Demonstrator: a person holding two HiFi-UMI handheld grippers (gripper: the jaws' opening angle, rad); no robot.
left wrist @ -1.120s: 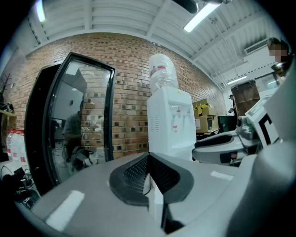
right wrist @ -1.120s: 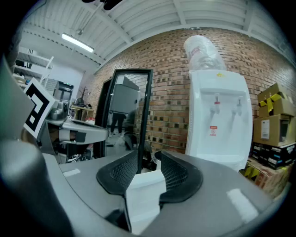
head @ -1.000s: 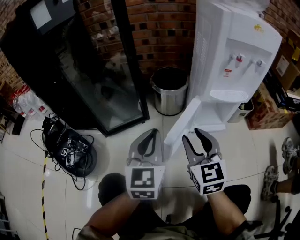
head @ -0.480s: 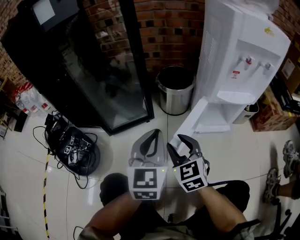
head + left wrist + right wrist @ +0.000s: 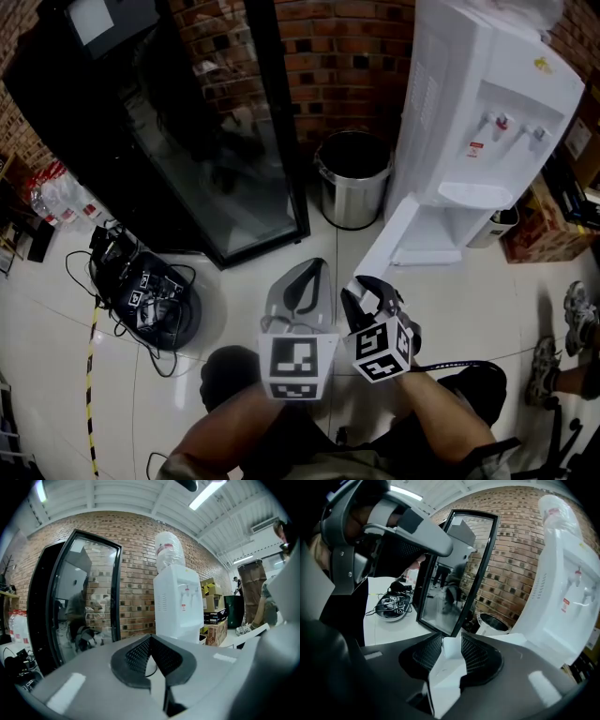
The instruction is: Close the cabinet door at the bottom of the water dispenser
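Note:
The white water dispenser point(image 5: 487, 103) stands against the brick wall at the right. Its bottom cabinet door point(image 5: 398, 234) hangs open, swung out toward me. My right gripper point(image 5: 361, 286) is at the door's free edge. In the right gripper view the white door edge point(image 5: 447, 667) runs between the jaws of my right gripper point(image 5: 451, 641), which are closing, and both pads touch it. My left gripper point(image 5: 309, 267) hovers just left of the door, its tips together on nothing. The left gripper view shows the dispenser point(image 5: 180, 602) beyond the left gripper point(image 5: 150, 638).
A steel bin point(image 5: 353, 178) stands left of the dispenser. A black glass-door fridge point(image 5: 187, 141) fills the back left, with its door point(image 5: 281, 122) open. Tangled cables point(image 5: 145, 291) lie on the floor at left. At right are cardboard boxes point(image 5: 544, 225) and another person's shoe point(image 5: 577, 309).
My right gripper has dropped and shifted left onto the door's free edge, rolling as it went, and its jaws have narrowed around that edge. The left gripper has stayed put.

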